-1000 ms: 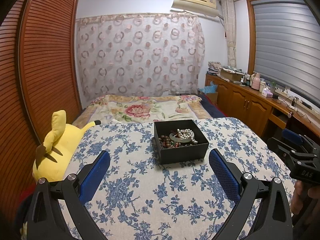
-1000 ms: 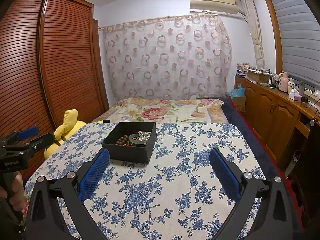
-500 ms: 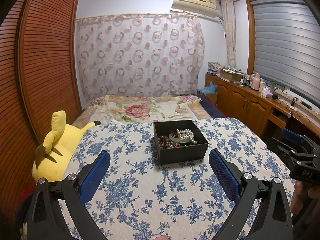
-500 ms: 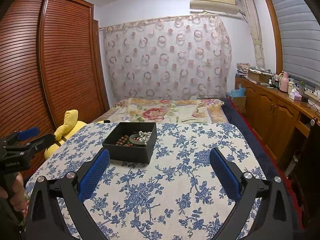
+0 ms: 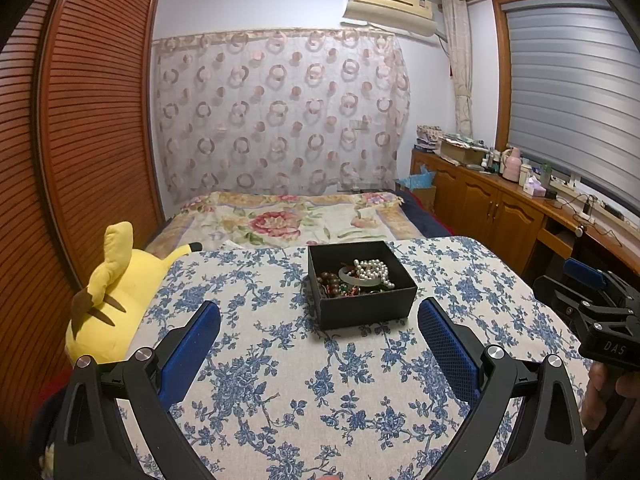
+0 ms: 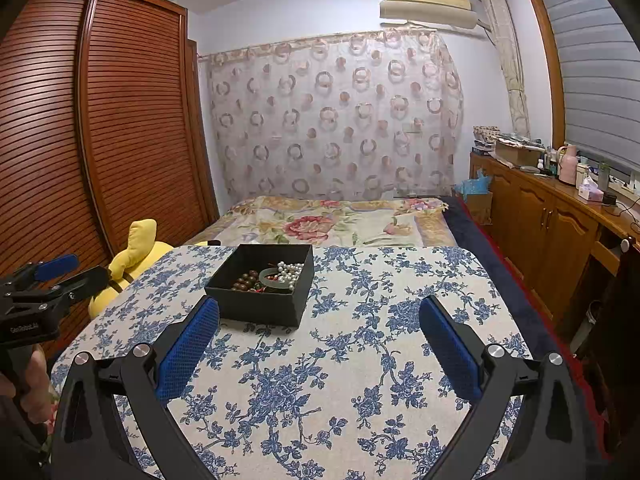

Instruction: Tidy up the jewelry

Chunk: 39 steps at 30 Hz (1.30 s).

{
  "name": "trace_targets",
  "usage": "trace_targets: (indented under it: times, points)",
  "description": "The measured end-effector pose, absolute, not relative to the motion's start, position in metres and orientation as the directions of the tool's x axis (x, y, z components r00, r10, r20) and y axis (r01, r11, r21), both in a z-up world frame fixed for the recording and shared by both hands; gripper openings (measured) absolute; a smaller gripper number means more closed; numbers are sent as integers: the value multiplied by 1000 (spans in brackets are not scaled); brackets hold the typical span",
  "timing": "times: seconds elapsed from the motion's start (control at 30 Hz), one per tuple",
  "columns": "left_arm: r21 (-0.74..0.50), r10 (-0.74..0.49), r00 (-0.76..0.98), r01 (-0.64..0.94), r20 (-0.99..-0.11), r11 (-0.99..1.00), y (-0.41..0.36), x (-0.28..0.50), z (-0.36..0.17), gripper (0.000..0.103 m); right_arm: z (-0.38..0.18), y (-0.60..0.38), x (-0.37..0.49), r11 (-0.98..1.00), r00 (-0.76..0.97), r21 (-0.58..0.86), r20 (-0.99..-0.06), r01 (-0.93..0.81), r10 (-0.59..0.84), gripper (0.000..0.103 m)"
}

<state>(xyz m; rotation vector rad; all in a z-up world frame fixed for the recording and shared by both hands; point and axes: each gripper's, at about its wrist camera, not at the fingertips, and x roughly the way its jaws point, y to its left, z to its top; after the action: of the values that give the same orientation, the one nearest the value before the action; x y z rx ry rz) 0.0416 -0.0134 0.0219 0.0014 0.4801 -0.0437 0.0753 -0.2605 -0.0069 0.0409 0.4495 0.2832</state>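
A black square cardboard box (image 5: 362, 285) holding a white pearl strand (image 5: 373, 270), brown beads and a pale green bangle sits centre frame on the blue-floral-clothed counter (image 5: 280, 376). Left tongs (image 5: 319, 334) and right tongs (image 6: 319, 332) both gape apart, empty, at lower frame.

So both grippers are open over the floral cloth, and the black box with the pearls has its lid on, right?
Not quite. The box has no lid on: it is open-topped, and the left wrist view shows the pearls lying inside. The rest holds: left gripper and right gripper are open over the cloth.
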Motion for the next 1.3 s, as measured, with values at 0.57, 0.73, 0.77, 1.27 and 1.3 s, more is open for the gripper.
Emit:
trace_targets:
  times: [0.57, 0.73, 0.77, 1.27, 1.3]
  points:
    - [-13, -40, 890, 39, -453, 999, -15, 39, 24, 96, -6, -260, 75, 960, 862, 100, -423, -263, 280, 101]
    - [-14, -35, 893, 32, -449, 999, -16, 38, 26, 96, -6, -260, 75, 960, 862, 101, -422, -263, 281, 101]
    - [-13, -33, 893, 30, -450, 999, -17, 39, 27, 96, -6, -260, 75, 959, 862, 101, -422, -263, 281, 101]
    - [-13, -29, 893, 26, -449, 1000, -15, 38, 25, 96, -6, -260, 75, 959, 862, 101, -422, -263, 281, 101]
    - [-13, -30, 893, 27, -449, 1000, -15, 38, 25, 96, -6, -260, 75, 960, 862, 101, -421, -263, 281, 101]
